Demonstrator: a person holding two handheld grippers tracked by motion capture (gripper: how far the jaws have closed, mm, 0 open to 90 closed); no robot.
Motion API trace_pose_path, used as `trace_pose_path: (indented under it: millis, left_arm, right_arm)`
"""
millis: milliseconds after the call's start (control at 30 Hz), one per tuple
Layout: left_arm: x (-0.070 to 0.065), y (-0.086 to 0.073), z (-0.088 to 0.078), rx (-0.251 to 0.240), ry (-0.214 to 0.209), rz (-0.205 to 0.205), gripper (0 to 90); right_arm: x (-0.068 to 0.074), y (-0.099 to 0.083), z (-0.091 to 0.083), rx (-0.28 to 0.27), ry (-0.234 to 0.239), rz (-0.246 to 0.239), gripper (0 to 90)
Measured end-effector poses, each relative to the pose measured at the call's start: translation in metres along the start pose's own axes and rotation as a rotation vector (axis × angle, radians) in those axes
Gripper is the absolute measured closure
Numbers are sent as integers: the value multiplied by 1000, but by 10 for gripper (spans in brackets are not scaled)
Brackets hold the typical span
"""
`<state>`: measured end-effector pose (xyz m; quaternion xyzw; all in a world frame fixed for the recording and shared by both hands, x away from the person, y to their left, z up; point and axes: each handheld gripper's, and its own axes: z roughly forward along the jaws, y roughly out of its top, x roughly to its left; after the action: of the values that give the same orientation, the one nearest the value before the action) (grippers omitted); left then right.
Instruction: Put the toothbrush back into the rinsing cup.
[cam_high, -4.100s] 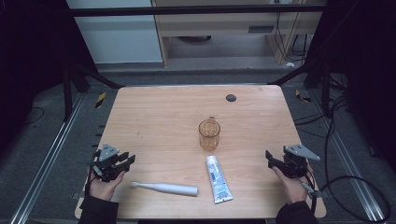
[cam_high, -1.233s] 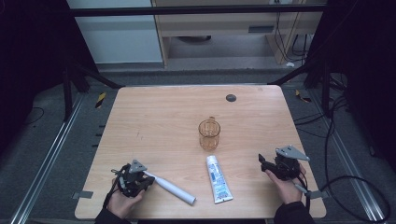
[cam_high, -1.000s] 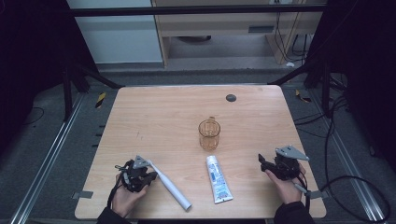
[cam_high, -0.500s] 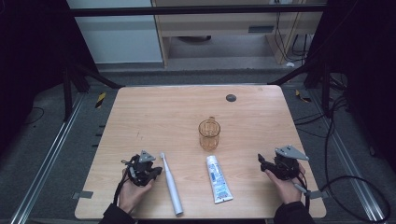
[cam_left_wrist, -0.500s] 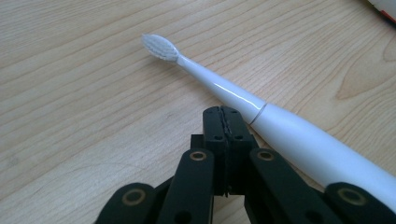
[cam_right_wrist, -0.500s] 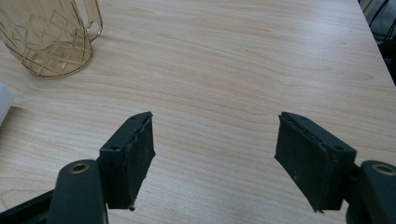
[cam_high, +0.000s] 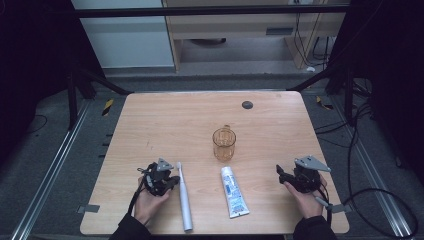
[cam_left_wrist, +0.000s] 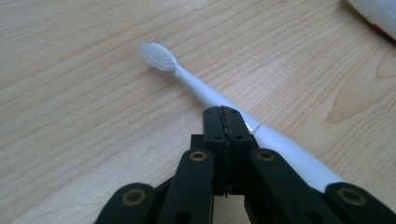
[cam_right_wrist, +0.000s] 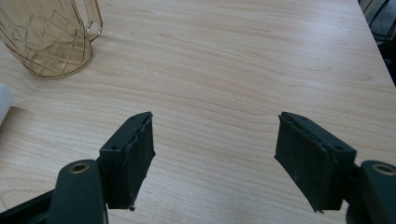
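Left claw (cam_left_wrist: 223, 112) pressed together against white toothbrush (cam_left_wrist: 210, 98) lying just beside it; right claw (cam_right_wrist: 215, 154) spread above bare surface (cam_right_wrist: 233, 70).

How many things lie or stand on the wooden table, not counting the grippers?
3. A white toothbrush lies at the near left beside the left gripper, a toothpaste tube lies near the middle front, and an amber cup stands just behind the tube.

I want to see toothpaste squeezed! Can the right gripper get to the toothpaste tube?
Probably yes. The right gripper is open, and only bare table lies between it and the toothpaste tube, which lies flat.
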<state>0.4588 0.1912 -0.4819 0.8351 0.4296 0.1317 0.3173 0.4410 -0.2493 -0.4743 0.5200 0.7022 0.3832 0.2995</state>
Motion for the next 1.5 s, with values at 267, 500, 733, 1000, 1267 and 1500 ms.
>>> trace_pose_path:
  millis: [267, 500, 733, 1000, 1267, 1500]
  left_arm:
    - [-5, 6, 5, 1, -12, 21, 895]
    - [-10, 10, 8, -2, -20, 33, 895]
    - [-17, 15, 13, 2, -33, 50, 895]
    - [-21, 17, 14, -2, -39, 60, 895]
    - [-10, 21, -13, -77, -25, 24, 877]
    - [-3, 24, -41, -120, 1, -9, 781]
  right_arm:
    - [0, 0, 0, 0, 0, 1, 278]
    - [0, 0, 0, -1, 0, 2, 278]
    - [0, 0, 0, -1, 1, 2, 279]
    - [-1, 0, 0, -1, 0, 2, 278]
    - [-1, 1, -1, -4, -3, 10, 278]
    - [-5, 1, -1, -5, -14, 20, 276]
